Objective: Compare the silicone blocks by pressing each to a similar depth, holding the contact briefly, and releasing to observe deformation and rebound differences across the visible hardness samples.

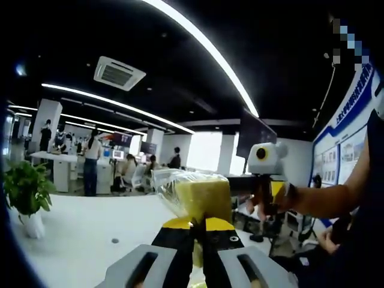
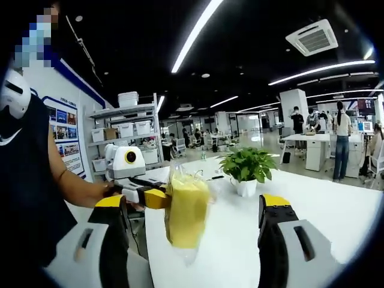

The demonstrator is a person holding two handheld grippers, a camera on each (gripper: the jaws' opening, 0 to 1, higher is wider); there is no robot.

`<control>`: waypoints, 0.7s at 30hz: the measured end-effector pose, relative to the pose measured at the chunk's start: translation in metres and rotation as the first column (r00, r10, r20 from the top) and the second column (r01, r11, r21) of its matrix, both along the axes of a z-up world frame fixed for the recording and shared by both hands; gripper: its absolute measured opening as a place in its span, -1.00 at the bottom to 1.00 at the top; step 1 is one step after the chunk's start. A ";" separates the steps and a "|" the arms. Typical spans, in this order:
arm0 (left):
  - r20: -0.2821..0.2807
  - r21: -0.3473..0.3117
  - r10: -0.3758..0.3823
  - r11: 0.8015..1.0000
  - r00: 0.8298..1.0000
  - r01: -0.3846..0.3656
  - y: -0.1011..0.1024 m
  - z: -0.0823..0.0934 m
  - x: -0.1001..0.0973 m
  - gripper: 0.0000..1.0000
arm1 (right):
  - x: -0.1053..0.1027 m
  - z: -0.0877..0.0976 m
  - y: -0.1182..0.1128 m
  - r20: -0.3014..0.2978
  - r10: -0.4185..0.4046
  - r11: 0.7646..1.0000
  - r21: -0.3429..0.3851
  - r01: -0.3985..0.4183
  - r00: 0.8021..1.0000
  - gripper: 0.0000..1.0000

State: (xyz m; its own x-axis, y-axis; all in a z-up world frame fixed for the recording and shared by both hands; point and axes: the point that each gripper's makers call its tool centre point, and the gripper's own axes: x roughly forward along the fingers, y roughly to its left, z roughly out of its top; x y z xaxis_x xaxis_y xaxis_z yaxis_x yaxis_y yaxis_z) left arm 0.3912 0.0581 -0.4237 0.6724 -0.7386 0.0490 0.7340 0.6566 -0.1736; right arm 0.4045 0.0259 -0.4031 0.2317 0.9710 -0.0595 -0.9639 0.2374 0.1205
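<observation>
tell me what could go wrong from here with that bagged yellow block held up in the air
1. The left gripper pinches only the lower edge of the clear bag holding the yellow block, so the block may swing or slide out.
2. It hangs above the white table unsupported, so pressing would push it away rather than compress it.
3. The right gripper is open wide and could snag the bag.

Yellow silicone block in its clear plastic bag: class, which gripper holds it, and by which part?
The left gripper pinches the bagged yellow silicone block by its lower edge; the right gripper stands open.
</observation>
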 end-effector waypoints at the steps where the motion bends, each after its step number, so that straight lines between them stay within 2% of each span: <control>1: 0.002 -0.001 0.001 1.000 1.000 -0.001 0.000 0.000 -0.002 -0.97 | 0.000 0.000 0.001 0.004 0.001 1.000 0.003 -0.001 1.000 0.65; 5: 0.002 -0.005 0.002 1.000 1.000 -0.002 0.000 0.001 -0.004 -0.97 | -0.001 -0.001 0.006 0.007 0.010 1.000 0.010 -0.010 1.000 0.58; 11: 0.003 -0.005 0.000 1.000 1.000 0.000 -0.002 0.001 -0.007 -0.97 | -0.002 -0.007 0.010 -0.023 0.019 1.000 0.016 -0.019 1.000 0.44; 21: 0.004 -0.001 -0.009 1.000 1.000 0.009 -0.007 0.000 -0.009 -0.96 | -0.004 -0.008 0.015 -0.033 0.037 0.999 0.023 -0.036 0.999 -0.09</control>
